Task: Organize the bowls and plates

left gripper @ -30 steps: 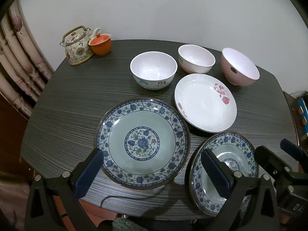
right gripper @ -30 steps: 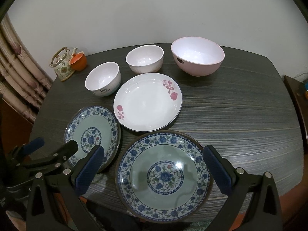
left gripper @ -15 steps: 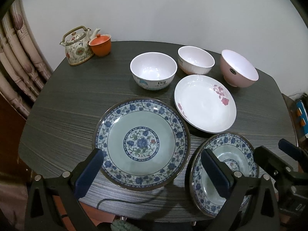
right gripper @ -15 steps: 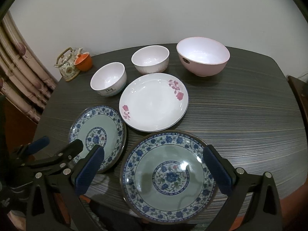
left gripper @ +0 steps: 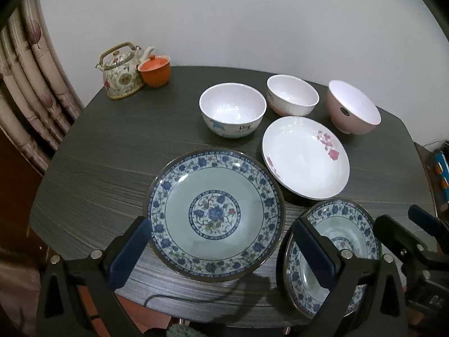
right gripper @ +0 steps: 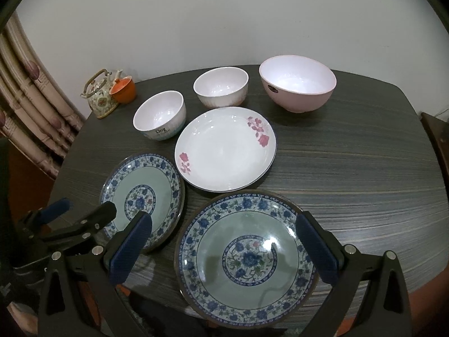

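A large blue-floral plate lies at the table's near edge, under and between the fingers of my open left gripper. To its right a second blue-floral plate sits below my open right gripper. Neither gripper holds anything. Behind them lies a white plate with pink flowers. Along the back stand a white bowl with lettering, a ribbed white bowl and a pink bowl. In the right wrist view the left gripper shows at the lower left.
The dark wood-grain table has a rounded near edge. A floral teapot and an orange lidded cup stand at its back left corner. Curtains hang at the left, and a white wall is behind.
Both views have drifted slightly, so the dishes sit a little further right and lower in frame. No dish has moved, and both grippers remain open.
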Demonstrator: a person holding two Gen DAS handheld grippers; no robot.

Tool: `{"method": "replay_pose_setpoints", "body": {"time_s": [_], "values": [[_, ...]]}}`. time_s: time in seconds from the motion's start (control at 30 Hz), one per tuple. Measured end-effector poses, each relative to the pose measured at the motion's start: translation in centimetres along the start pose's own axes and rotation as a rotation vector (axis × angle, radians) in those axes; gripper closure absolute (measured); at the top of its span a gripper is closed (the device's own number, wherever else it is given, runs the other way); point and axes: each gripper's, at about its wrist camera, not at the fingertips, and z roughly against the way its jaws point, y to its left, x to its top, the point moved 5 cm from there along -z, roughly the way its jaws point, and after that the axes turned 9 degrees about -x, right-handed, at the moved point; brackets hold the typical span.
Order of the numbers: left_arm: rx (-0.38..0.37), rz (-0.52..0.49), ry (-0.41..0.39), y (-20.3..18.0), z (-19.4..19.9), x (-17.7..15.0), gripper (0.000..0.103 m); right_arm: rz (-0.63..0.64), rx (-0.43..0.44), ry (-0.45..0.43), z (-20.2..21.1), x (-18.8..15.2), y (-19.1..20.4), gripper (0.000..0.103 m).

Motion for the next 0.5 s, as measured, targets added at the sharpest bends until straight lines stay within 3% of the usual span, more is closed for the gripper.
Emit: {"method": "replay_pose_setpoints", "body": {"time_s": [0.5], "values": [[0.035,-0.005,-0.051,1.2,0.1,-0.6,0.000,0.024,0.017,-0.080,0.2,-0.3,0.7,0.002]]}}
